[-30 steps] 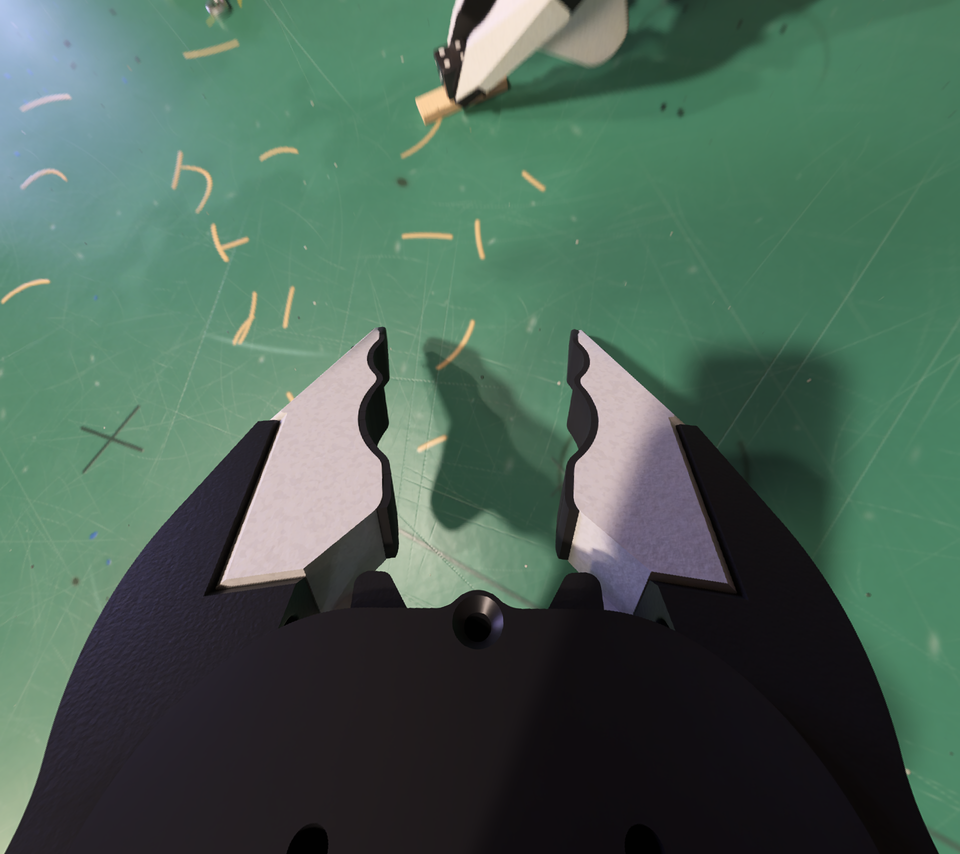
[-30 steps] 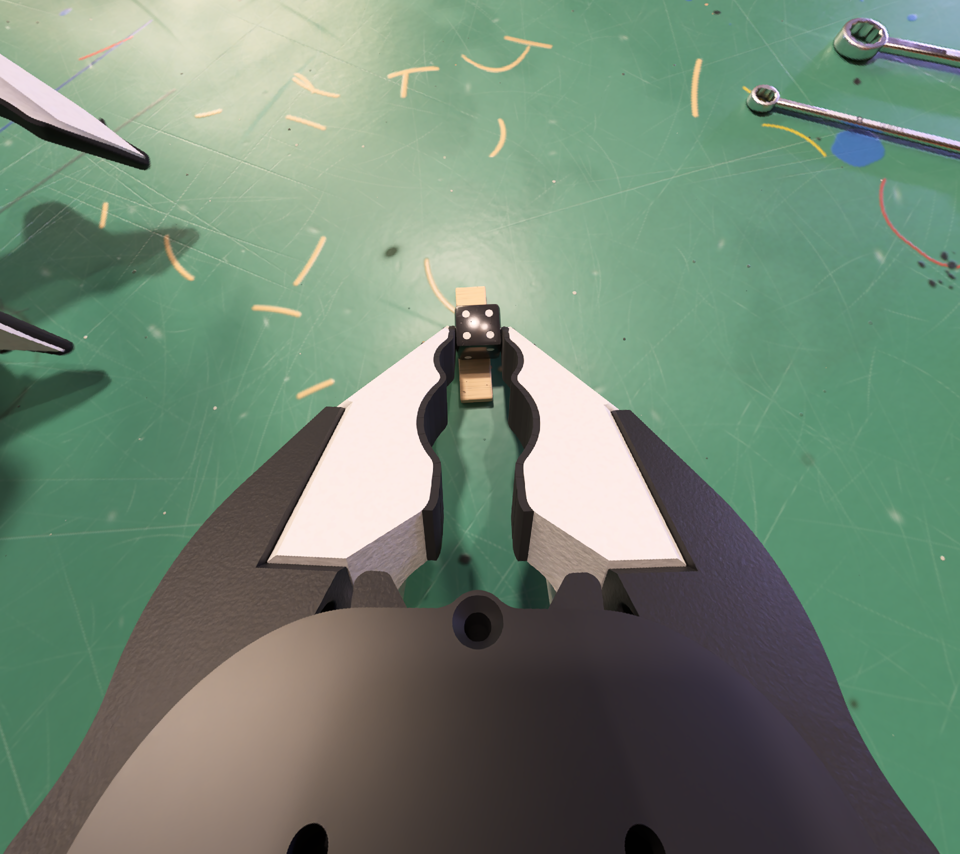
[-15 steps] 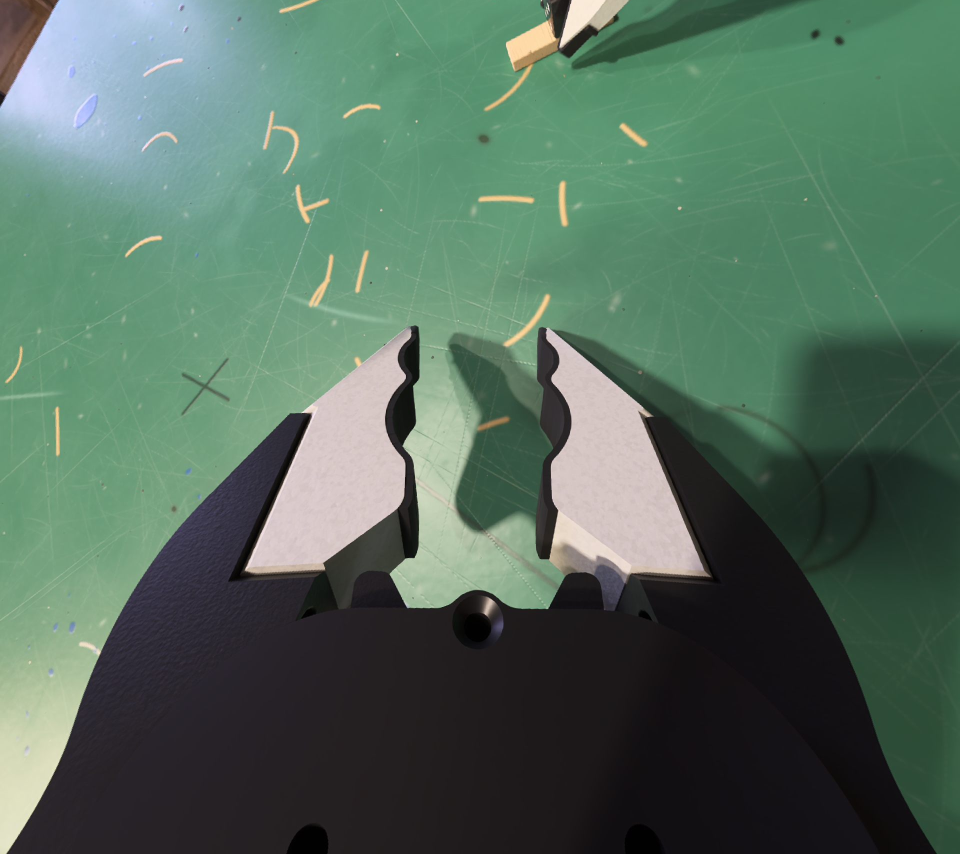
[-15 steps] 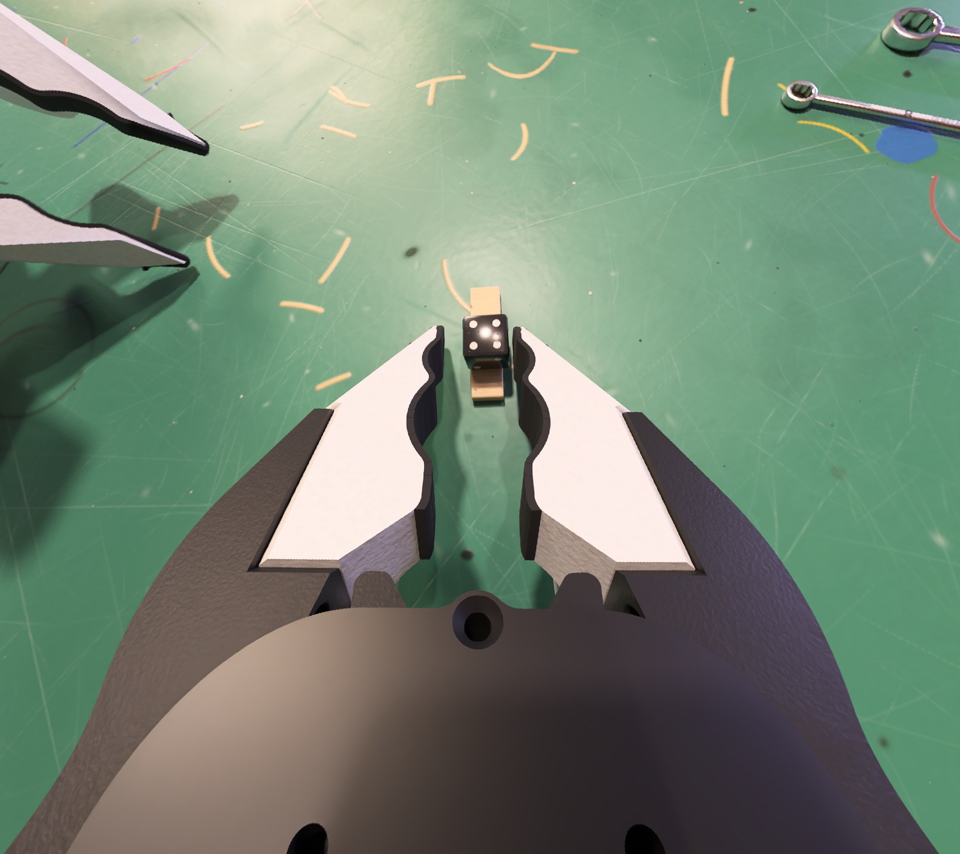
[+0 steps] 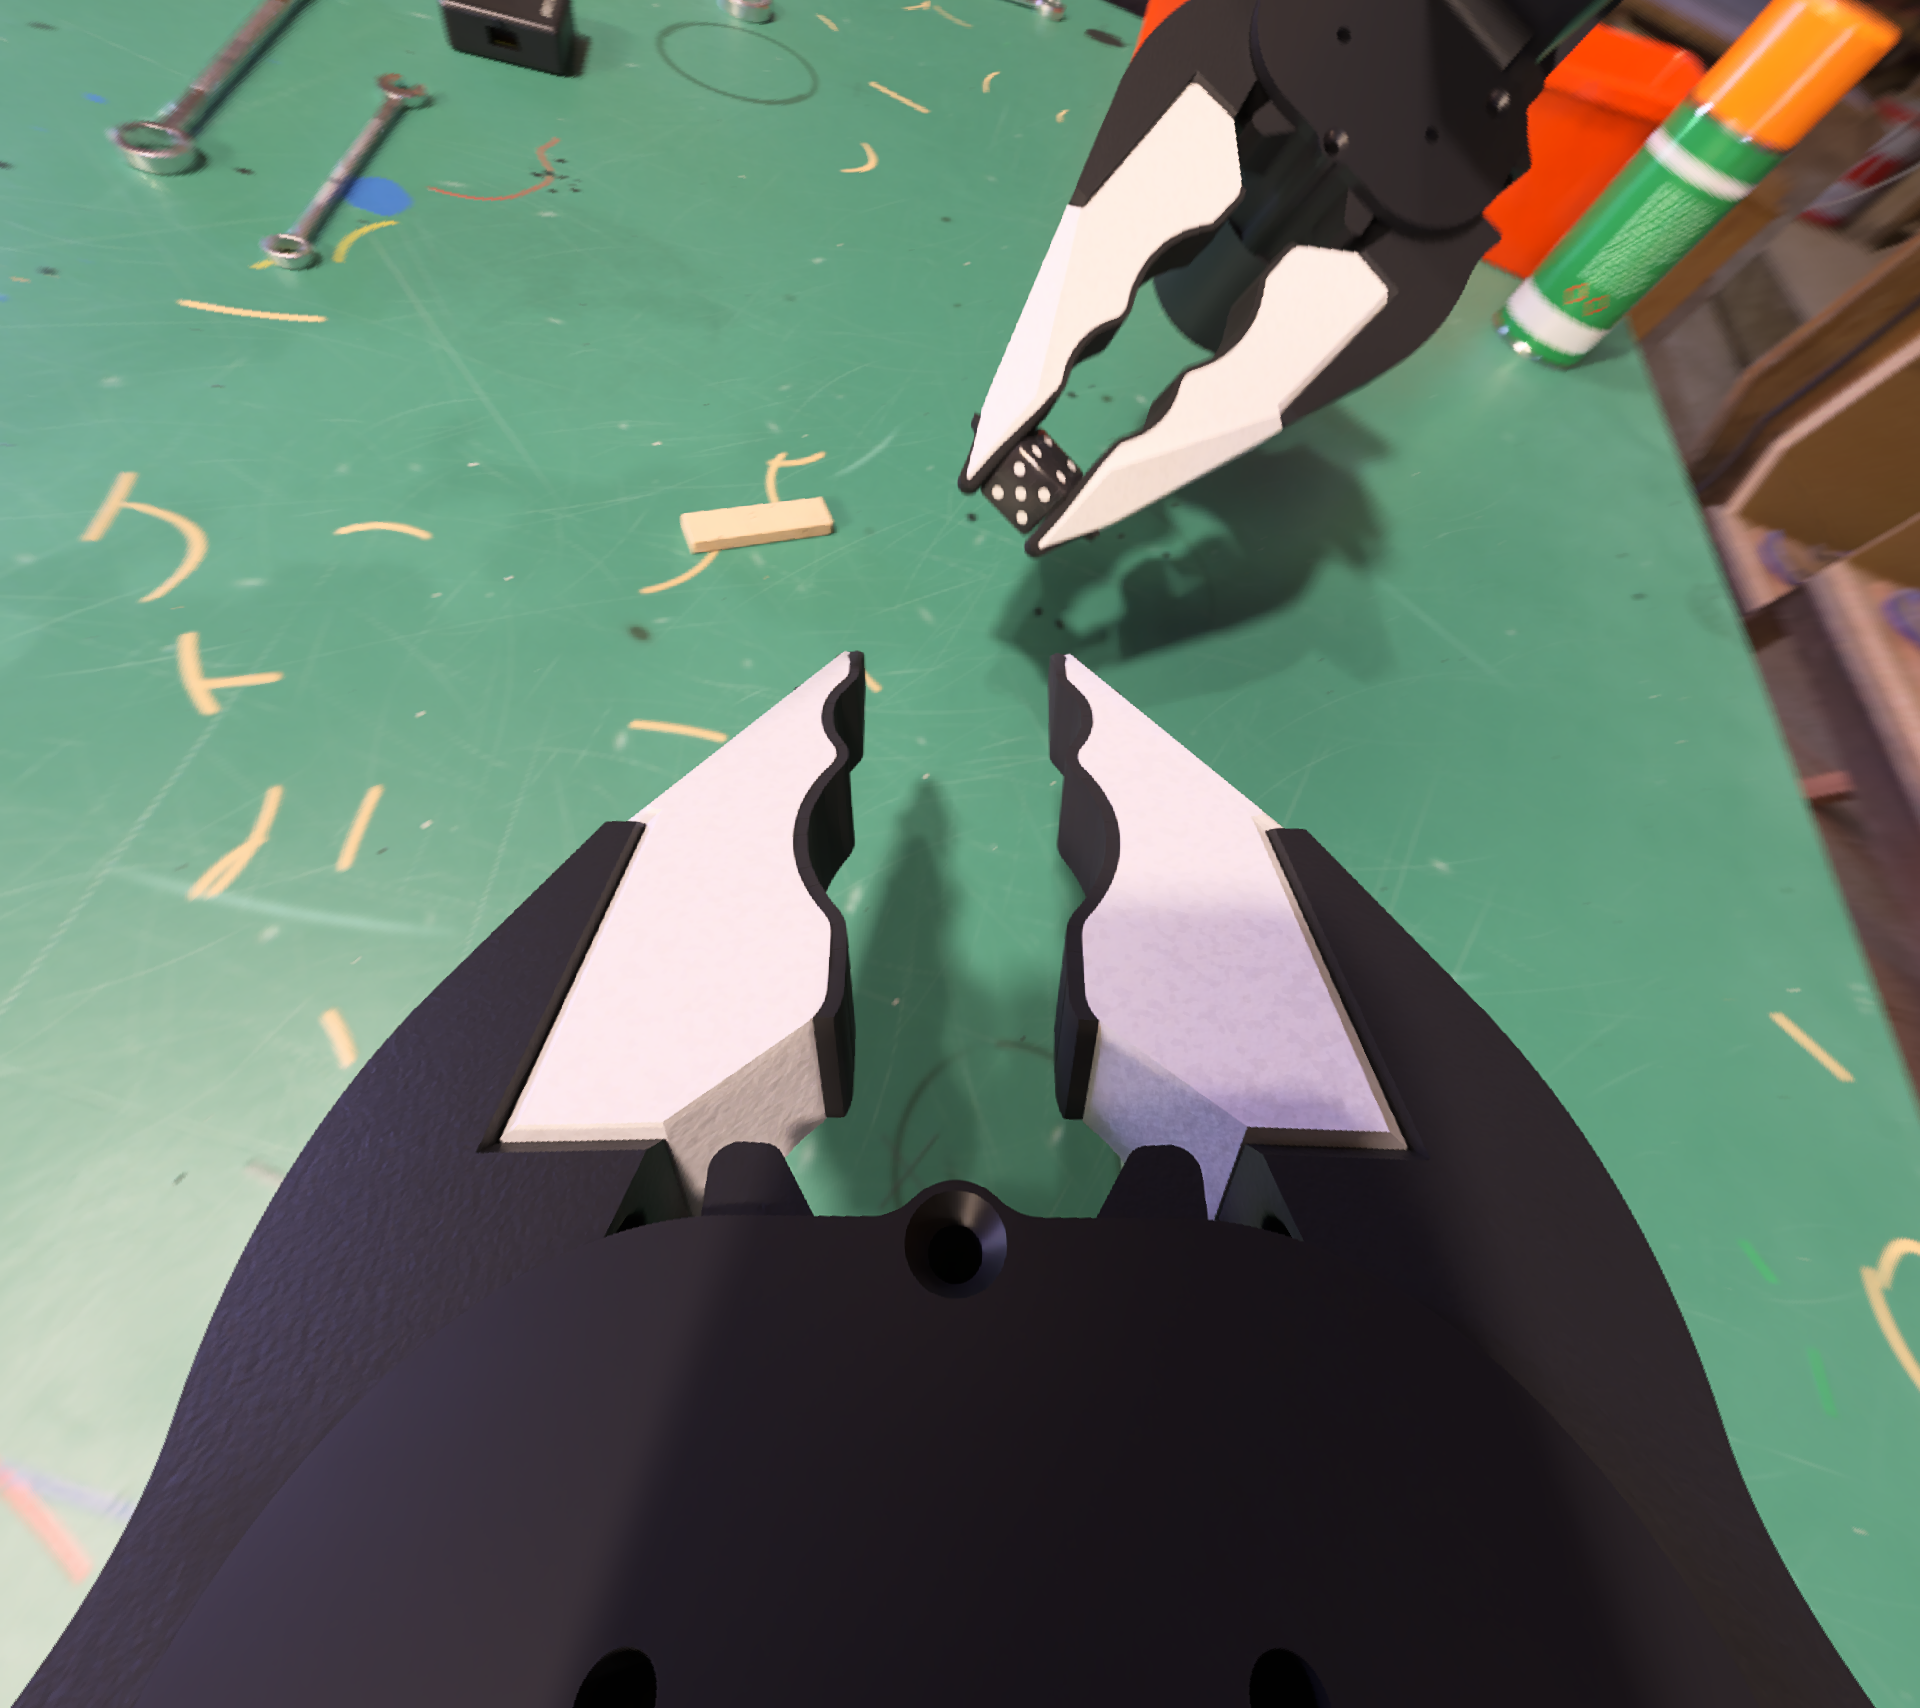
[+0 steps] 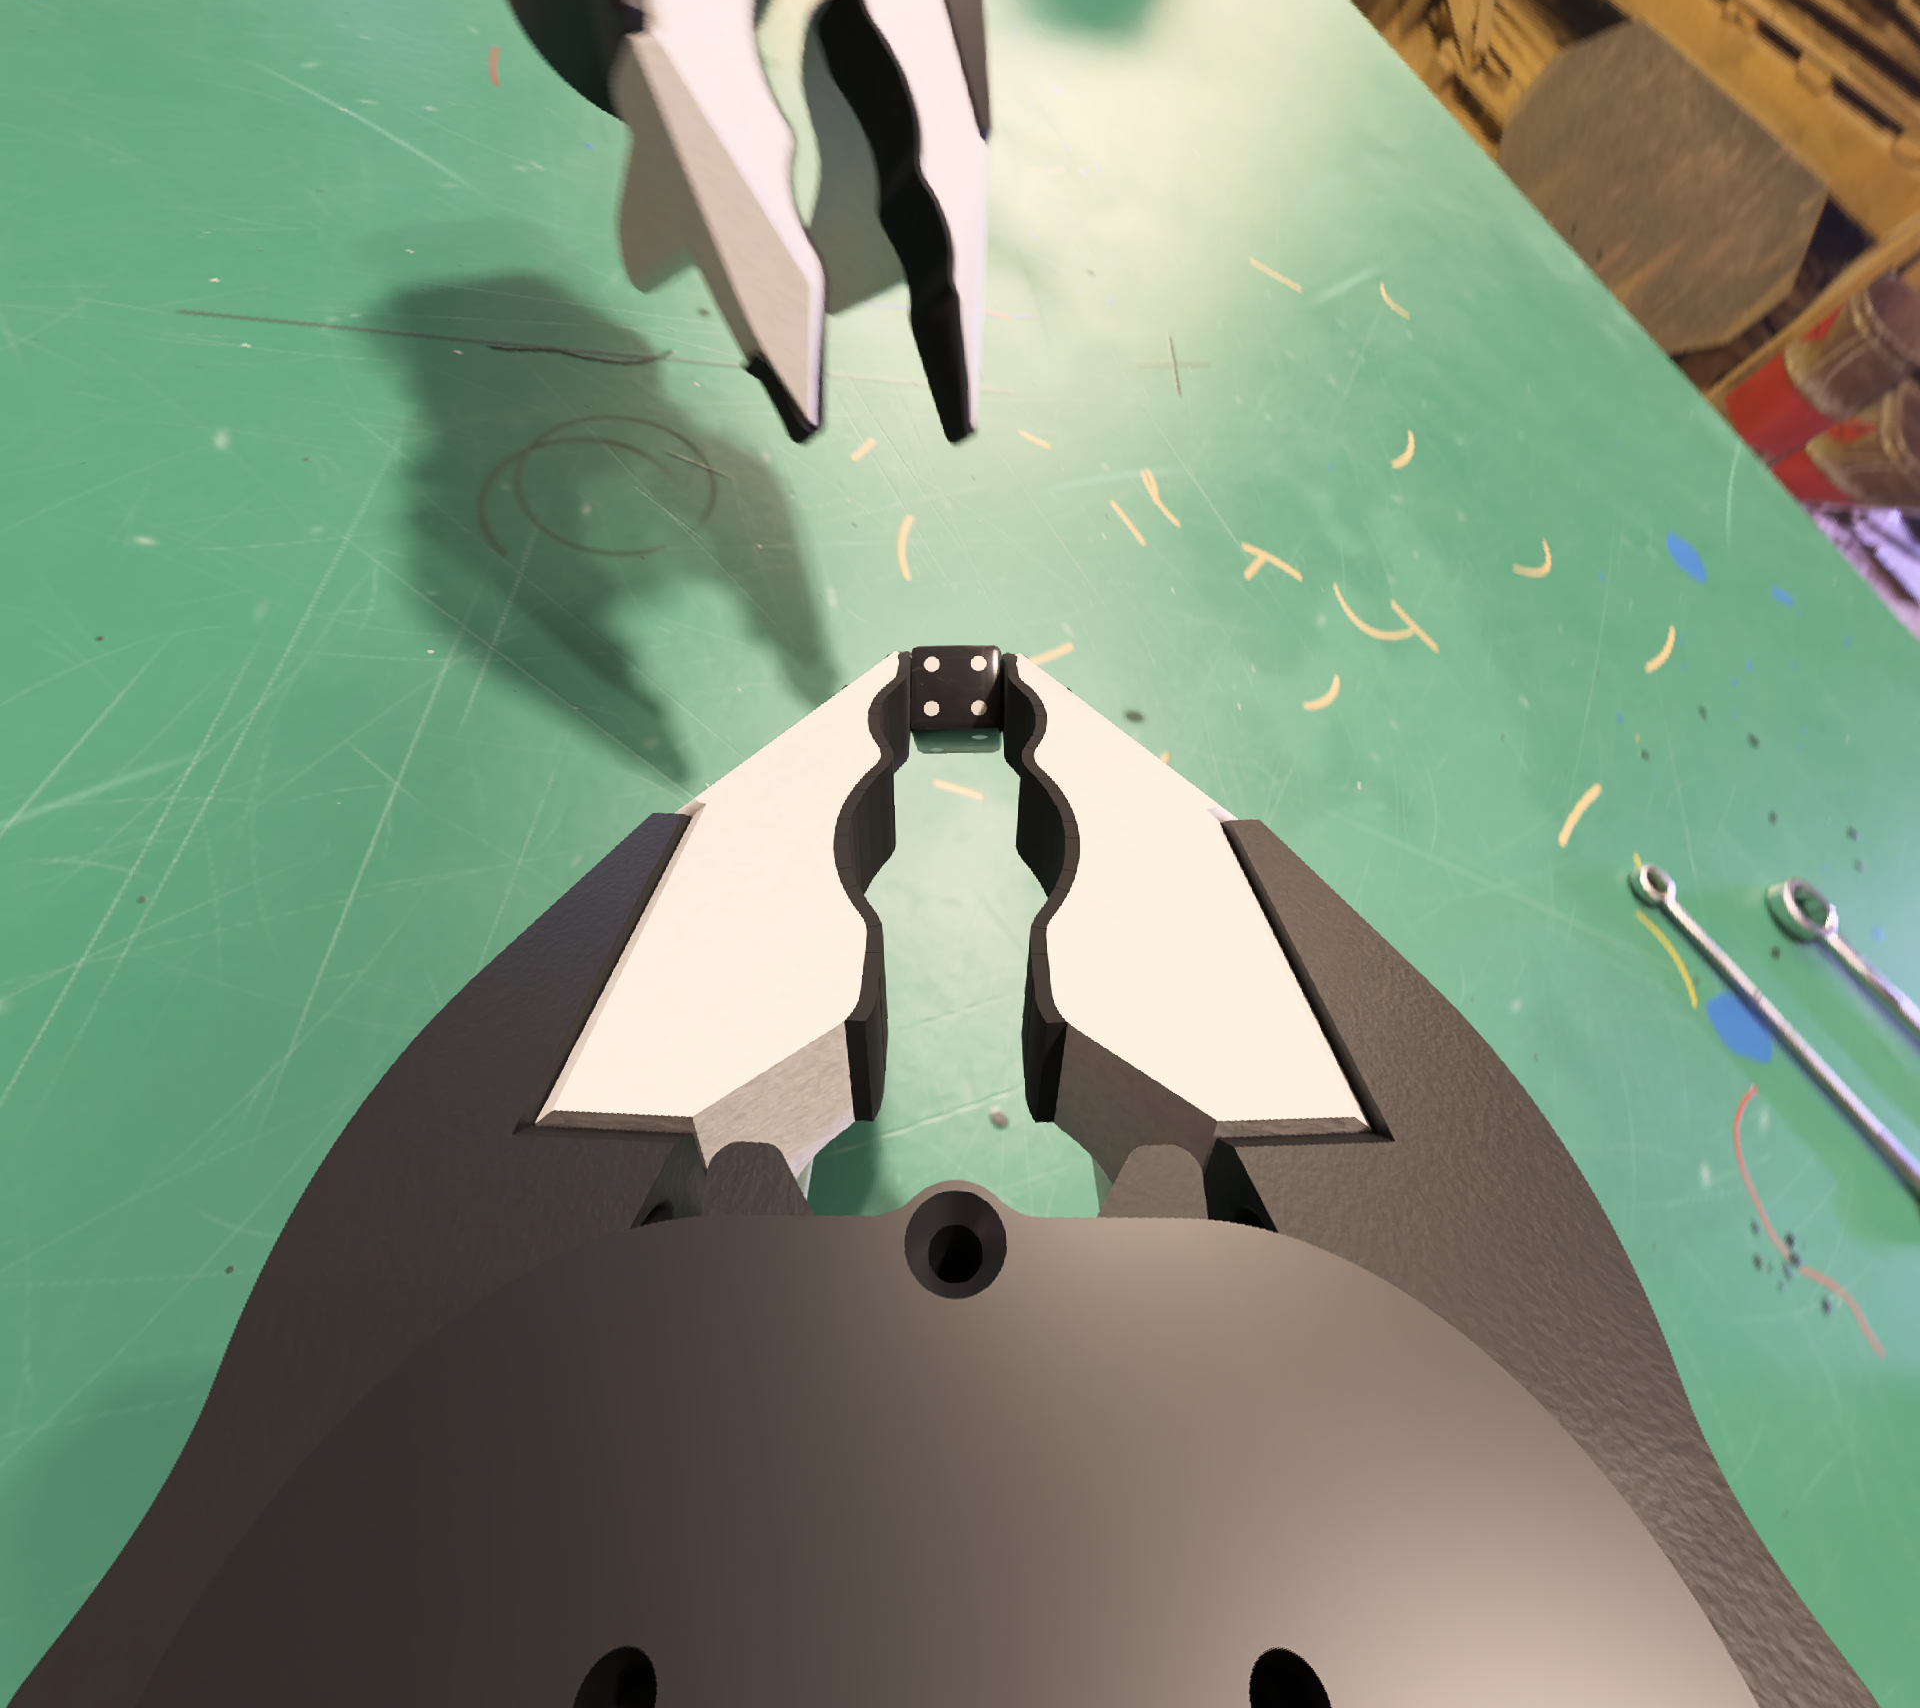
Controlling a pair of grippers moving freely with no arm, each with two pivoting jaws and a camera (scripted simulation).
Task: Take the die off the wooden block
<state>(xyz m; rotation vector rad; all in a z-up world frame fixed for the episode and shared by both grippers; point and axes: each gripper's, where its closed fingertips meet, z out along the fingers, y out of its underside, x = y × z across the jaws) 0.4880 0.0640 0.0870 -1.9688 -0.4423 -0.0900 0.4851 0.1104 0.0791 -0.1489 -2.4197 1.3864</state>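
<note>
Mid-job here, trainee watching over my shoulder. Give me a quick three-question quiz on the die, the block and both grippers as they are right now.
1. True or false: the die rests on the wooden block.
2. Which gripper grips the die? A) left gripper B) right gripper C) neither
3. Fill in: the left gripper's jaws stand ____, with nothing between them.

Key
1. False: the die is pinched at the right gripper's fingertips, off to one side of the block, which lies bare on the green table.
2. B.
3. Open.
</note>
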